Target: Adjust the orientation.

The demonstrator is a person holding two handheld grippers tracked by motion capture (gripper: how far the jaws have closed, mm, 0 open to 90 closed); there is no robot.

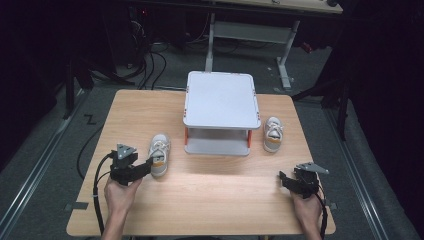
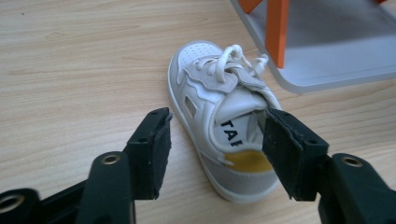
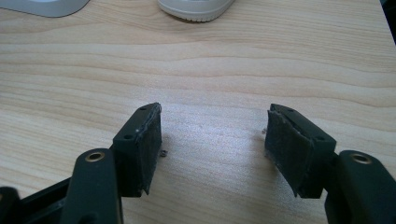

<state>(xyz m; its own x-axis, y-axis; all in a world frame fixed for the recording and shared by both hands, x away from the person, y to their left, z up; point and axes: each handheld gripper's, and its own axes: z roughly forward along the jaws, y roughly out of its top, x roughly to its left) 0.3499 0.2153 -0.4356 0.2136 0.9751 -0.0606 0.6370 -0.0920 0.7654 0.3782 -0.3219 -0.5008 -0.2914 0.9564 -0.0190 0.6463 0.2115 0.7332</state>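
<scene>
Two hand-held grippers, both released | left hand-held gripper (image 2: 212,154) jaws spread astride the heel of a small shoe (image 2: 224,121): white upper, grey suede trim, white laces, yellow heel patch, sole down on the bench (image 1: 210,200), just left of a grey two-tier stand (image 1: 220,112) | right hand-held gripper (image 3: 212,149) over bare wood | second shoe (image 1: 273,134) right of stand

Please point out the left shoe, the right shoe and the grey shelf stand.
left shoe (image 2: 219,121): left gripper view, on its tongue.
right shoe (image 1: 273,134): high view, on its laces.
grey shelf stand (image 1: 221,97): high view, on its top.
</scene>
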